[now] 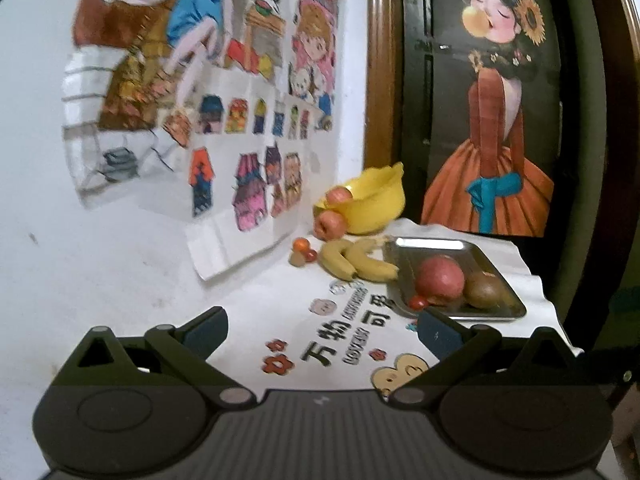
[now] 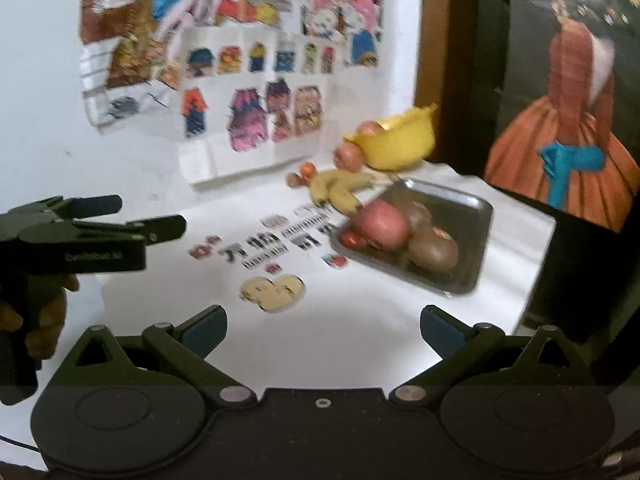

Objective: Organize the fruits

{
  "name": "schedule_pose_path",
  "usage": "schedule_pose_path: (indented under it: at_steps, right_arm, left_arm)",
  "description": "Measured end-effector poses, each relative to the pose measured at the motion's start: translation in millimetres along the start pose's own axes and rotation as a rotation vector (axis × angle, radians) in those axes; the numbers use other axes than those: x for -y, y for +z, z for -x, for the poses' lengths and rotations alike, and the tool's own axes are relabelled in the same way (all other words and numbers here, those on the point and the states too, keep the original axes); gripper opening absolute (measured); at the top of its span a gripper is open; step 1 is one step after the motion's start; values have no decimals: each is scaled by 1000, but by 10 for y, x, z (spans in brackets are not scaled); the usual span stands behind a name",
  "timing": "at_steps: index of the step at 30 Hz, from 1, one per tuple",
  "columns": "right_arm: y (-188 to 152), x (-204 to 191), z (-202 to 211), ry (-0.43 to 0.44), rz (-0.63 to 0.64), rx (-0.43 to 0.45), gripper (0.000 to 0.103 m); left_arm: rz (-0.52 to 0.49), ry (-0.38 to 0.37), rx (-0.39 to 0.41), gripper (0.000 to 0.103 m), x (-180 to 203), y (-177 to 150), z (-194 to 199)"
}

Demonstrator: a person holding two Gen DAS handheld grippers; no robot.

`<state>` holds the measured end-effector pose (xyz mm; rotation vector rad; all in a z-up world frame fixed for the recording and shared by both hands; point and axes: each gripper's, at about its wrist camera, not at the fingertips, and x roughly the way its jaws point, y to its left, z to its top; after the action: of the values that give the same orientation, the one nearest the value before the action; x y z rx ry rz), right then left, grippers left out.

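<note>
Judging progress: I put the sorting at partly done, with more fruit loose than placed.
Table: the white cloth-covered table (image 1: 248,292) carries everything, printed lettering at its middle.
Tray: the shiny rectangular metal tray (image 1: 505,280) already holds a large red apple (image 1: 439,280), a brown kiwi-like fruit (image 1: 483,290) and a small red tomato-like fruit (image 1: 418,301).
Bowl: the tipped yellow plastic bowl (image 1: 370,204) has one reddish apple (image 1: 339,195) at its mouth, another (image 1: 329,226) just beside it.
Loose fruit: yellow bananas (image 1: 356,262) and small fruits (image 1: 302,252) lie on the cloth, I judge still to sort.
Grippers: my left gripper (image 1: 322,328) and right gripper (image 2: 323,328) hang with jaws spread, carrying nothing, well apart from the fruit.
</note>
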<state>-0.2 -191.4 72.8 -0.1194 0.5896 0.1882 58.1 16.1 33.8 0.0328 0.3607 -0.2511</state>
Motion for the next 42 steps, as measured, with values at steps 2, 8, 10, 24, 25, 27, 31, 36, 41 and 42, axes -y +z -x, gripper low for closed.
schedule_pose_path:
  at_steps: [2,8,10,24,25,27,31,36,41,42]
  right_arm:
    - [124,-83,39,36,23,21,102]
    - [655,-202,134,228,33,96,102]
    - [831,-241,147,240,57,133,102]
    - [1730,222,-1142,220,-46,56,102]
    - [1773,306,-1282,227,-78,42,102]
    - [1822,444,-1543,221,-122,24,102]
    - [1823,666,-2065,195,-145,-23,102]
    - [1713,838,-2690,166,-153,-98,98]
    - [1603,891,-3192,168,-110,-163,89]
    - [1579,886,-3261,179,-82,-173,89]
  left_arm:
    - [-4,12,20,103,-62,50,58]
    - [2,56,78,103,-256,277,149]
    - [-1,65,96,103,-304,361,154]
    - [-56,114,18,103,-422,659,-576]
    - [-52,110,3,103,-438,657,-668]
    - [-45,105,-26,103,-462,649,-856]
    - [-39,85,-74,103,-481,616,-1194]
    - [-34,72,-122,103,-451,576,-1610]
    - [-36,56,-163,103,-408,510,-1943]
    - [-38,54,-169,103,-409,493,-1998]
